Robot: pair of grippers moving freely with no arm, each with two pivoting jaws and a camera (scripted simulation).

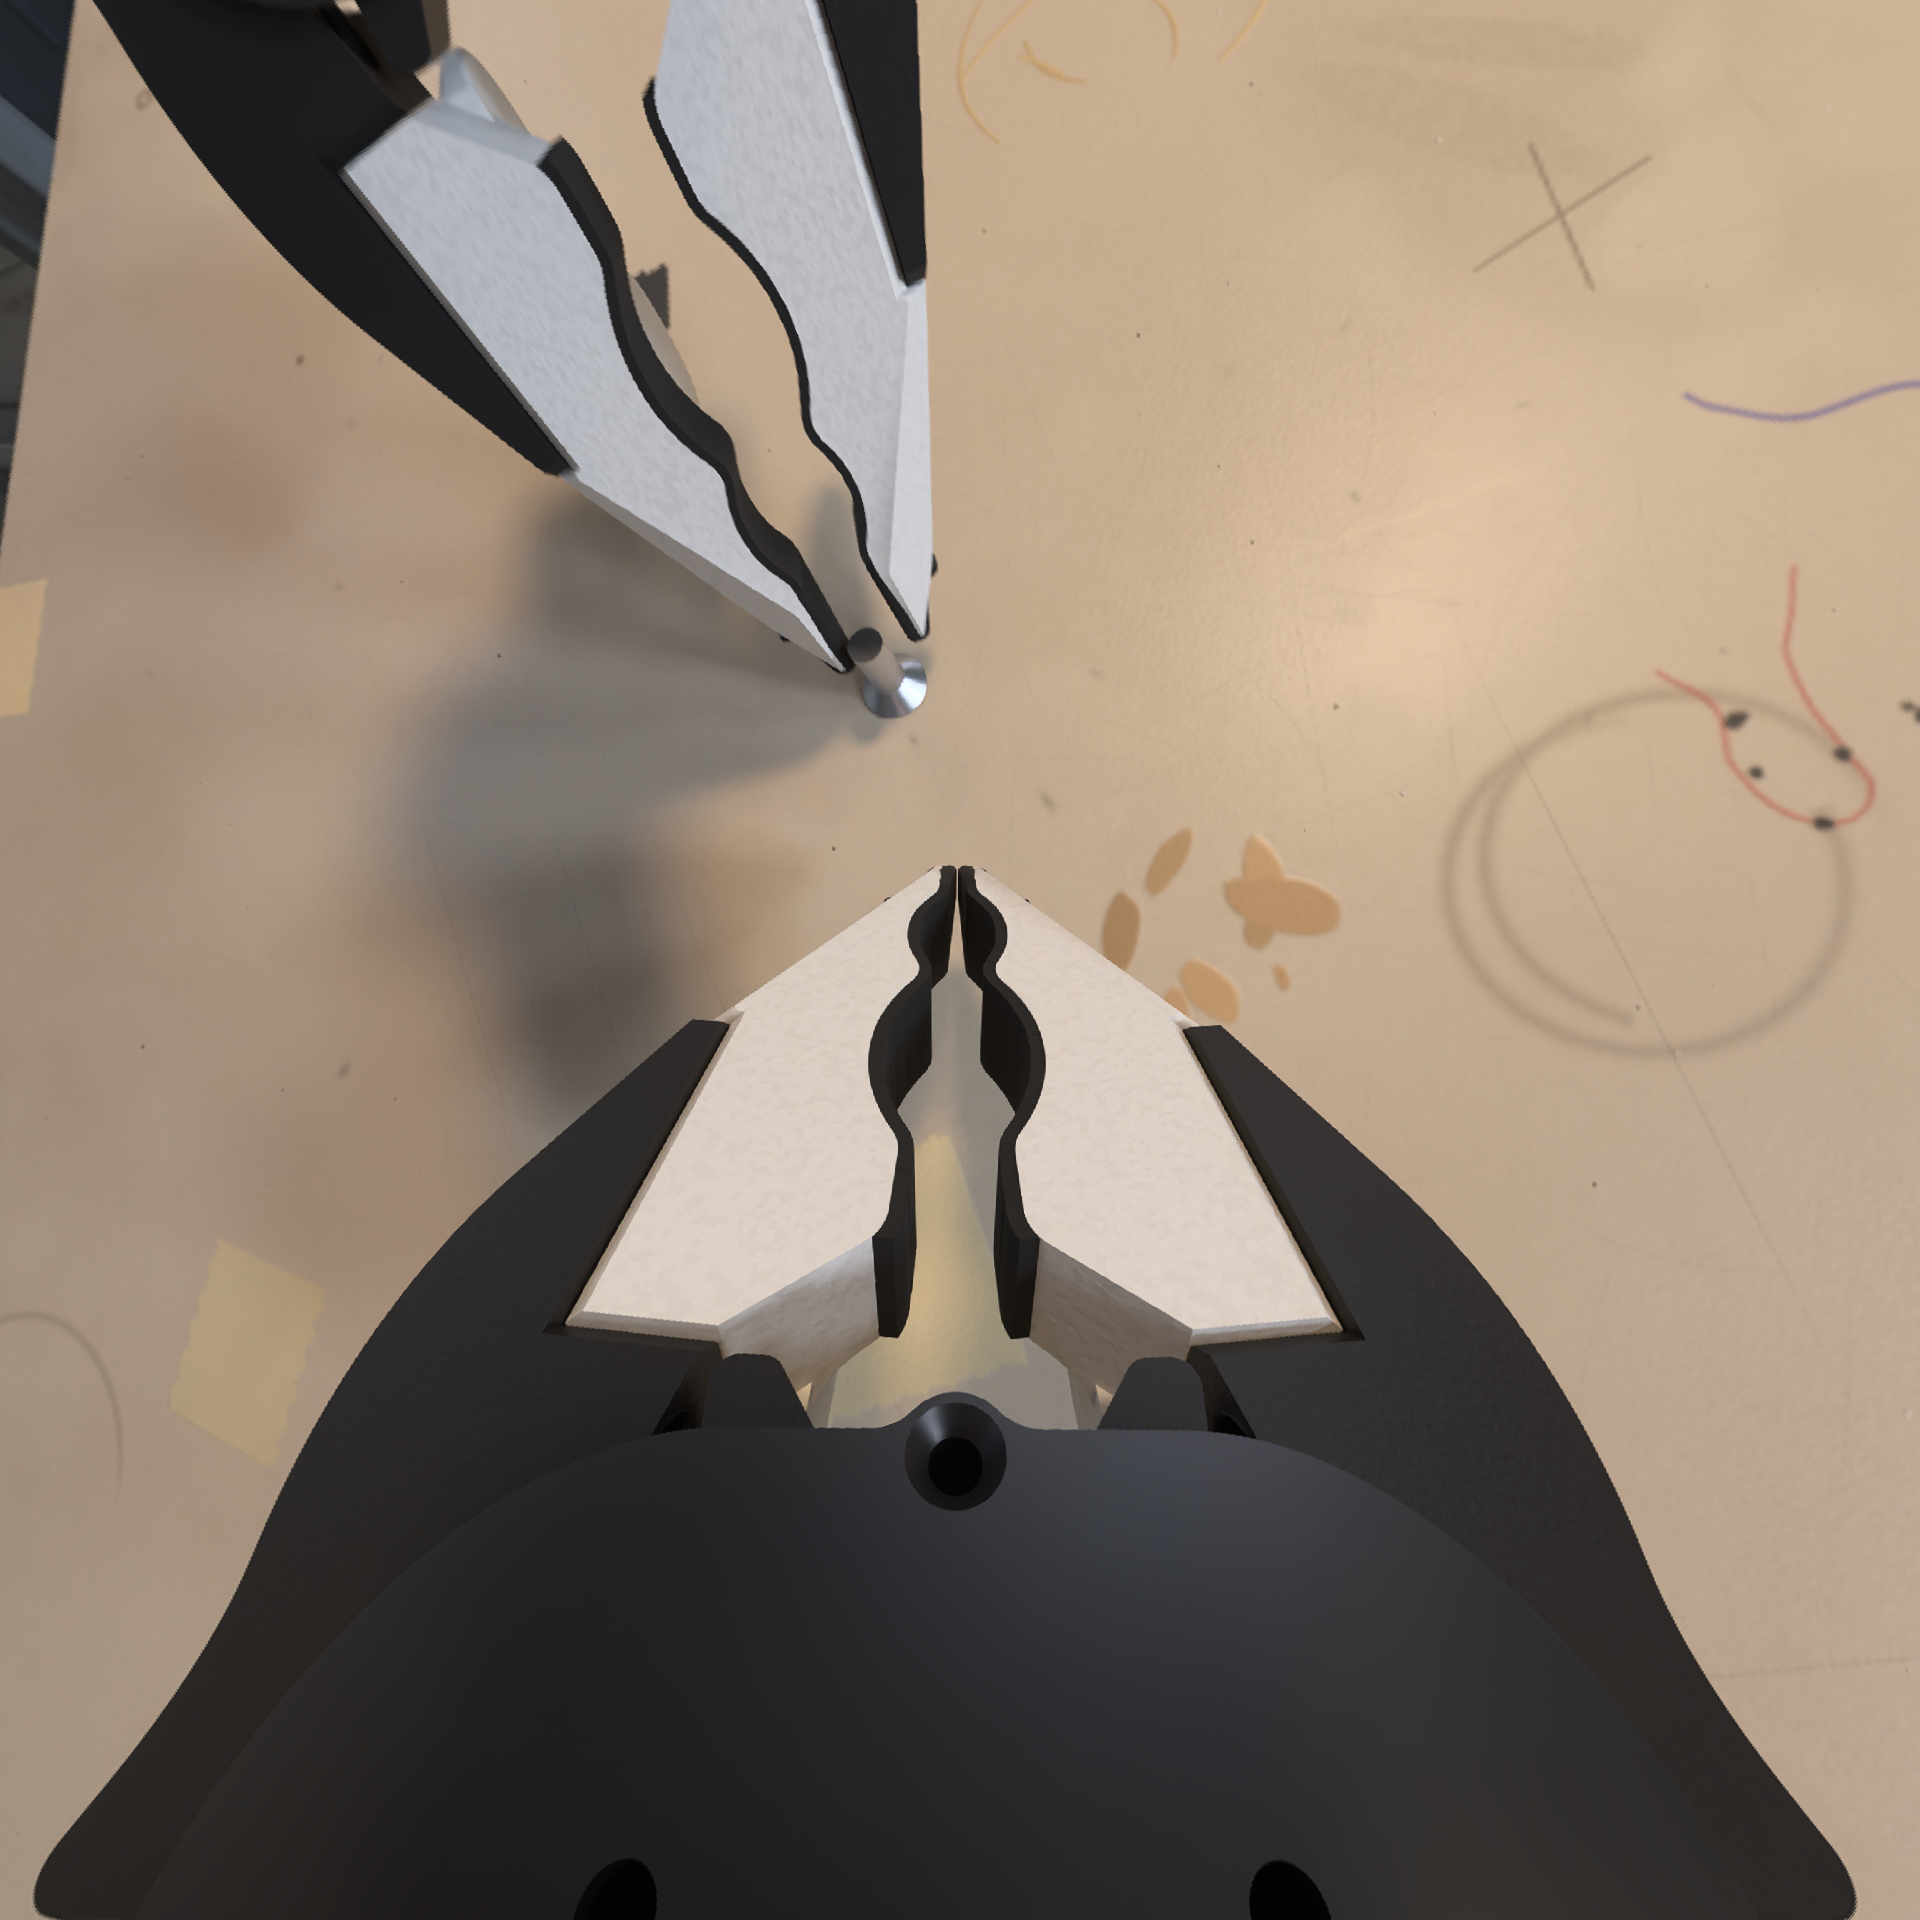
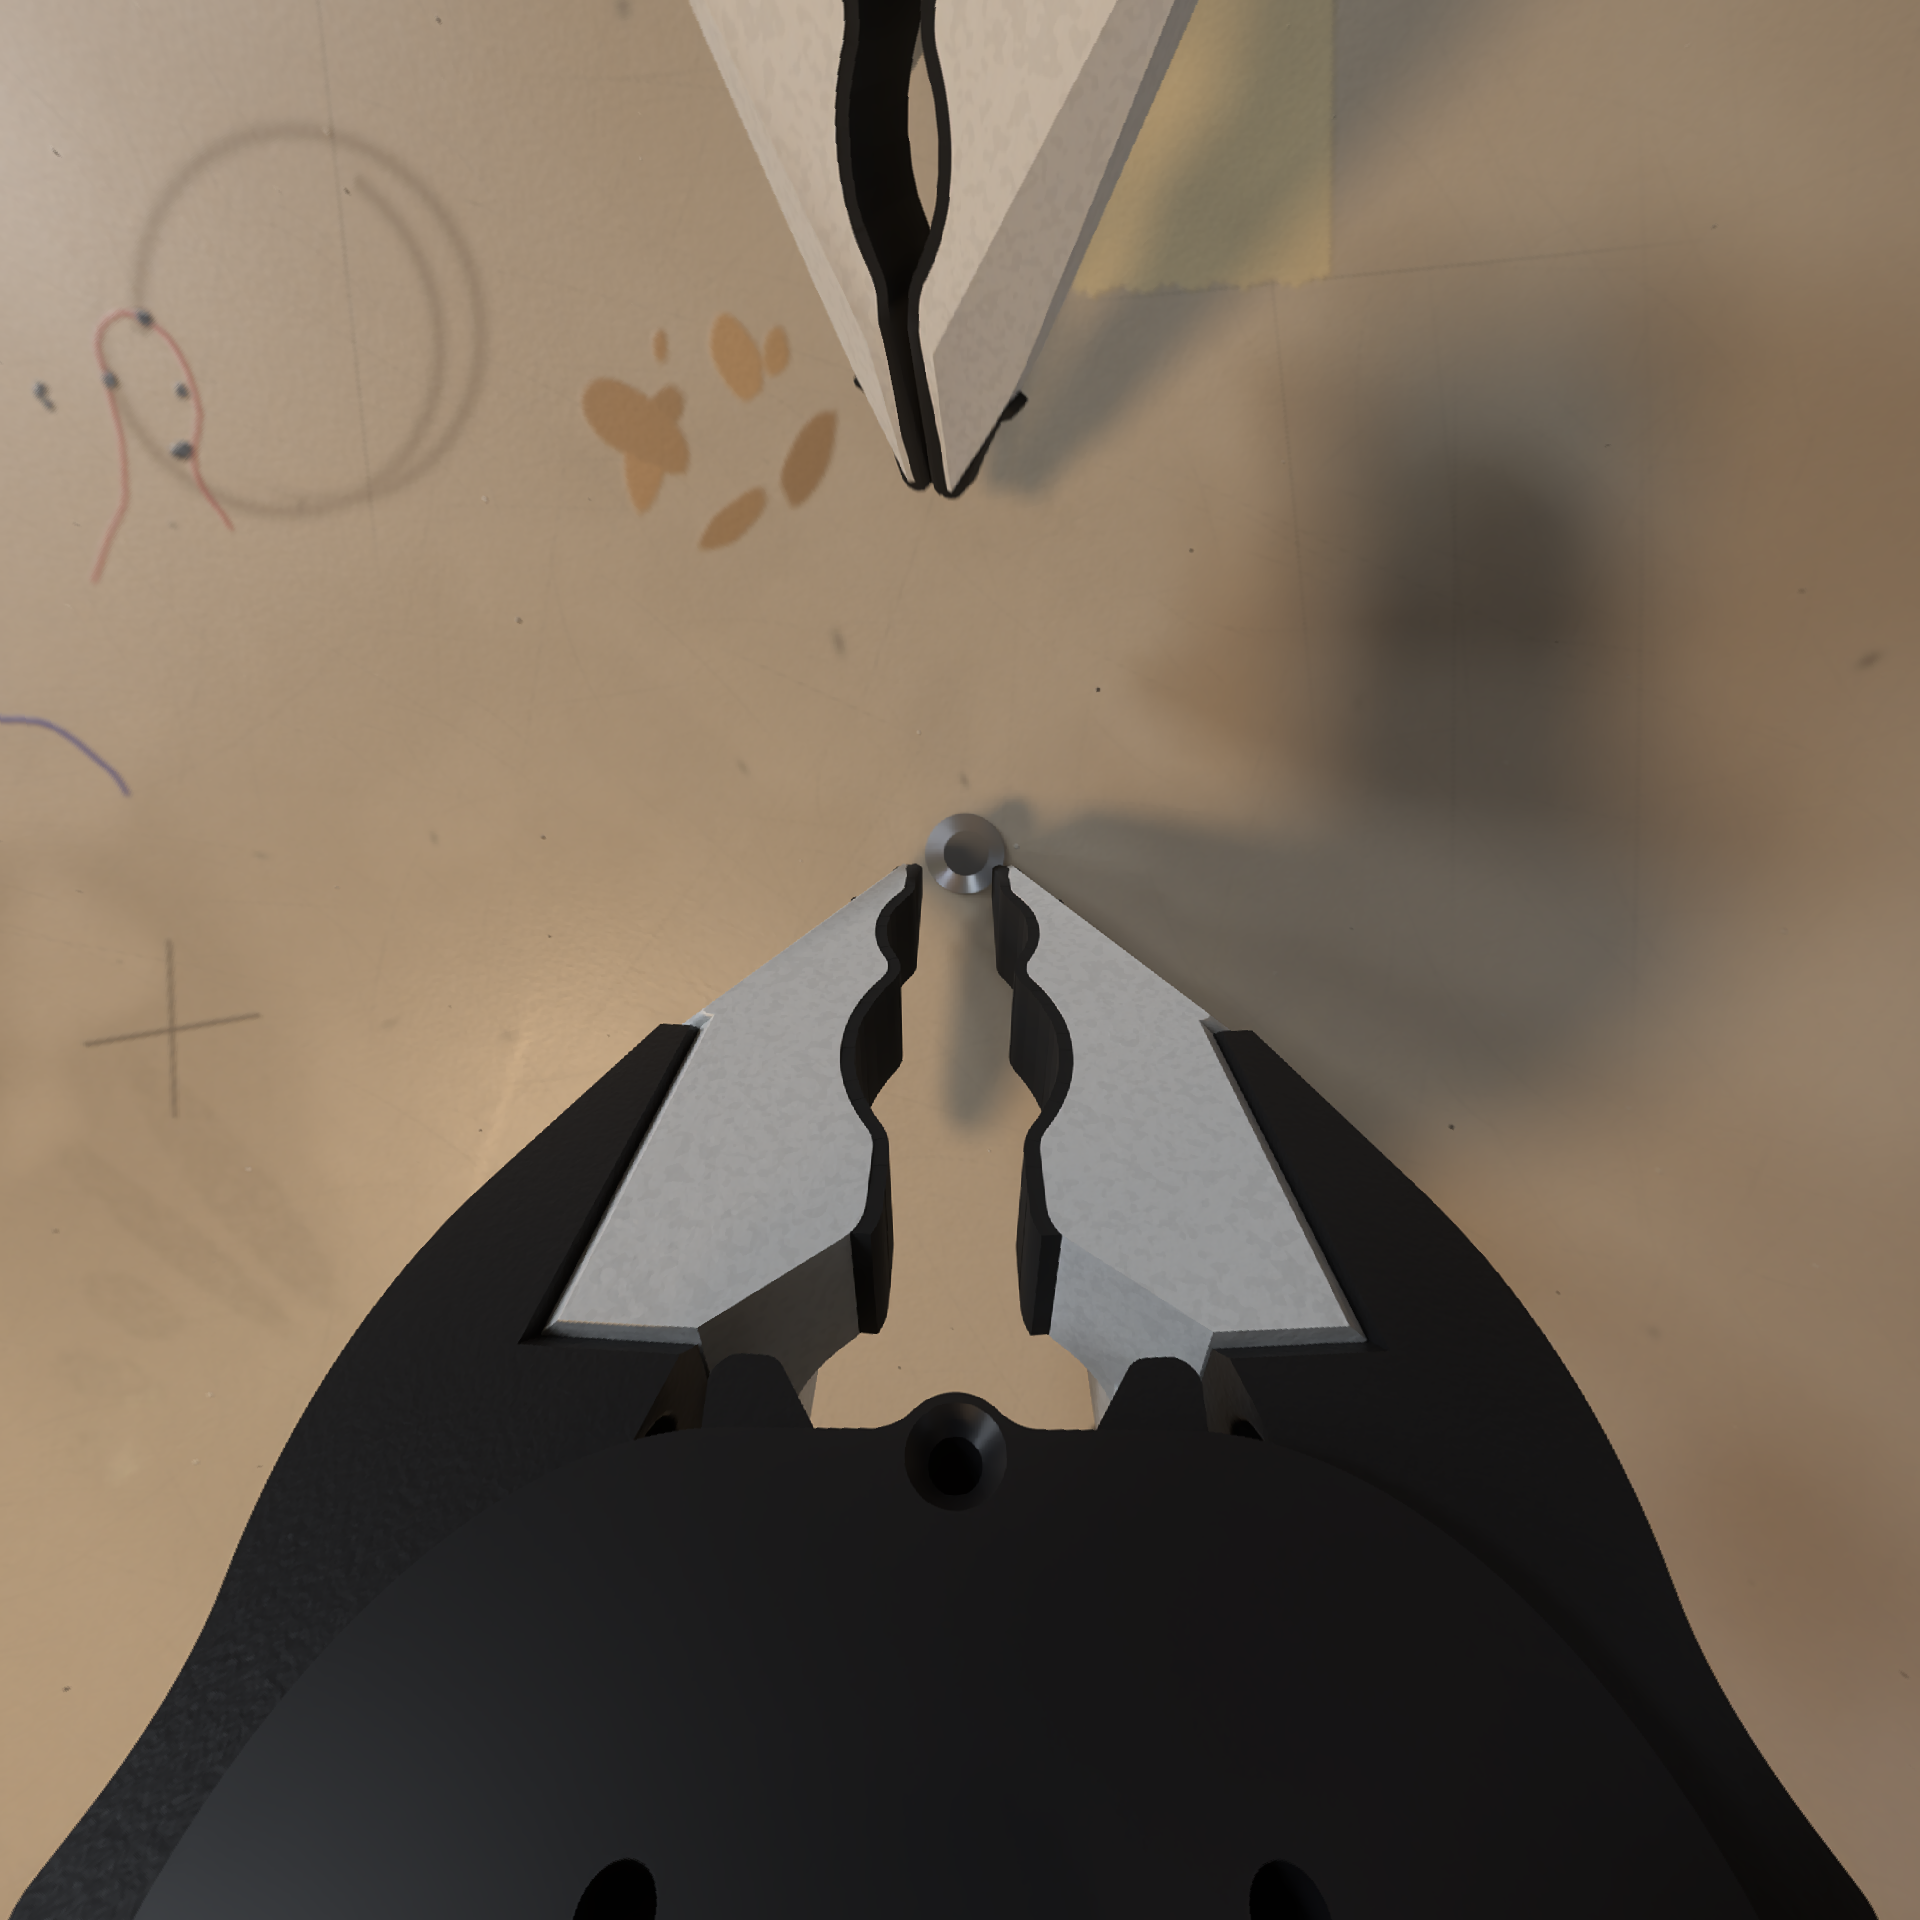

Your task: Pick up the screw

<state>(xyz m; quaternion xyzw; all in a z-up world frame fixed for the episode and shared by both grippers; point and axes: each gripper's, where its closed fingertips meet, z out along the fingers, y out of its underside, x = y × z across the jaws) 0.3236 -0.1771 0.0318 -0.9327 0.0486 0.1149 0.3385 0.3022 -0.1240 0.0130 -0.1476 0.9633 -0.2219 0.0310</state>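
A small metal screw point(image 1: 891, 688) stands head down on the tan table, shaft pointing up. In the right wrist view the screw point(image 2: 964, 854) sits right at my right gripper's tips. My right gripper point(image 2: 957, 878) is open by a narrow gap, its fingertips low at the table on either side of the shaft. The left wrist view shows it point(image 1: 878, 644) coming down from the upper left. I cannot tell if its pads touch the shaft. My left gripper point(image 1: 954, 871) is shut and empty, a short way from the screw and pointing at it. It also shows in the right wrist view point(image 2: 928, 483).
The table carries drawn marks: a pencil circle point(image 1: 1652, 873), a cross point(image 1: 1562, 215), orange stains point(image 1: 1273, 904) and yellow tape patches point(image 1: 244, 1351). The table's edge point(image 1: 21, 312) runs along the far left of the left wrist view.
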